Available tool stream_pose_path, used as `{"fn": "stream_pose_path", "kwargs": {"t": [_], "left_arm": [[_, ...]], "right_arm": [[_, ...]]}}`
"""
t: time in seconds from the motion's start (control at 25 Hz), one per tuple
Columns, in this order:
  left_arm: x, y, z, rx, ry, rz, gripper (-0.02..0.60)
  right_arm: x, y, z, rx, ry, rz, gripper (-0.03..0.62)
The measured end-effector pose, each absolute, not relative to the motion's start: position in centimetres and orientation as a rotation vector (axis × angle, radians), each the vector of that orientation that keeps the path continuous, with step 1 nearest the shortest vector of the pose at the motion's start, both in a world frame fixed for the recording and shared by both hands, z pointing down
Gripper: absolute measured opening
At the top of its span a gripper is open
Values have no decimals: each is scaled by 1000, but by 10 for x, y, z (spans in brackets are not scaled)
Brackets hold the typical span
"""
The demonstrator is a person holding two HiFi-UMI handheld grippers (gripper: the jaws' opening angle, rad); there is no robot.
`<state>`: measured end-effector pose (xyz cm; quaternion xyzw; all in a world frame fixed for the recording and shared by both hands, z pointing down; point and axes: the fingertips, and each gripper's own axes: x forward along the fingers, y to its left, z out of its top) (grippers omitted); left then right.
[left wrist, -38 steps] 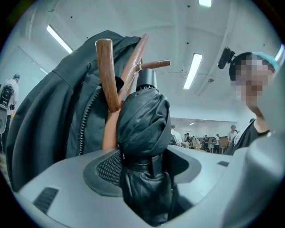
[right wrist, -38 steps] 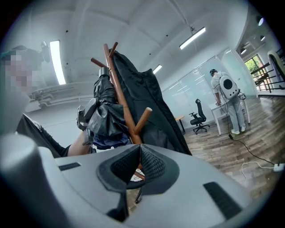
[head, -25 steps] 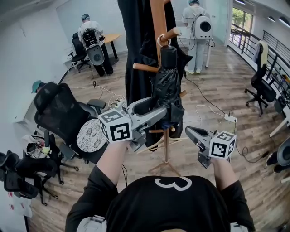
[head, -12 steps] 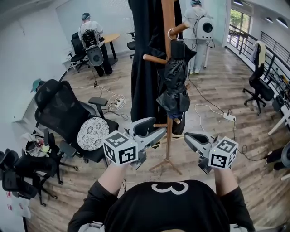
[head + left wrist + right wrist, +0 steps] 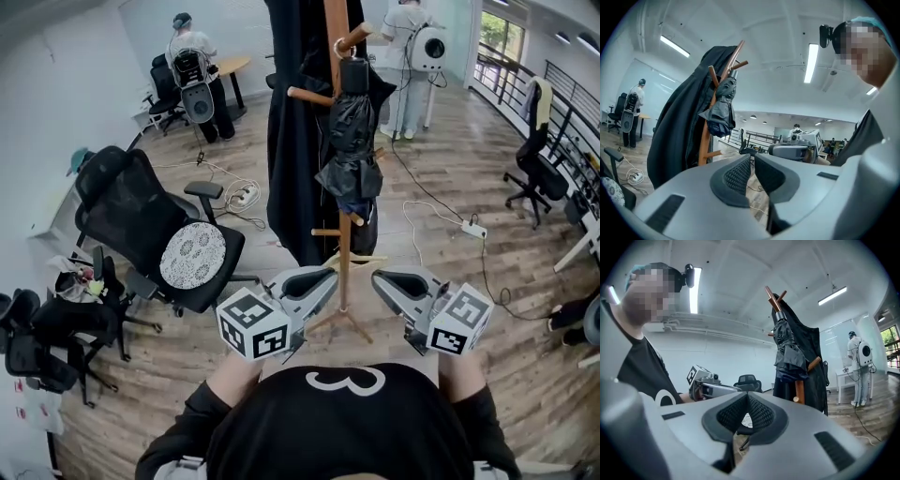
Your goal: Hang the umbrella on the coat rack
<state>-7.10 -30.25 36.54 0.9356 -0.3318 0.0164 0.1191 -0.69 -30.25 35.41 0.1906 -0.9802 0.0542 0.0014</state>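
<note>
The folded black umbrella (image 5: 349,141) hangs by its loop from an upper peg of the wooden coat rack (image 5: 343,253); no gripper touches it. It also shows in the left gripper view as the umbrella (image 5: 721,110) and in the right gripper view as the umbrella (image 5: 790,352). My left gripper (image 5: 323,277) is low, near my chest and short of the rack's foot. Its jaws are closing, a narrow gap remains and nothing is between them (image 5: 752,161). My right gripper (image 5: 380,277) is level with it on the other side of the pole, pads together and empty (image 5: 747,397).
A long black coat (image 5: 295,141) hangs on the rack's left side. A black office chair (image 5: 141,225) with a patterned cushion stands to the left. Cables and a power strip (image 5: 473,228) lie on the wooden floor at right. Two people (image 5: 192,75) work at the back.
Both grippers drew back from the rack toward my body. The left one, wide open around the umbrella a second ago, left it hanging and narrowed its jaws.
</note>
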Motion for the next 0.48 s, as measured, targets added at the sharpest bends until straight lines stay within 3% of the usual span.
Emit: {"fn": "stream_pose_path", "kwargs": {"t": [0.16, 0.48], "left_arm": [[-42, -269, 362, 2758, -909, 75, 17], [-2, -207, 364, 2732, -959, 120, 16]], "right_arm": [[7, -276, 359, 580, -3052, 223, 26], [50, -210, 356, 542, -3083, 227, 26]]}}
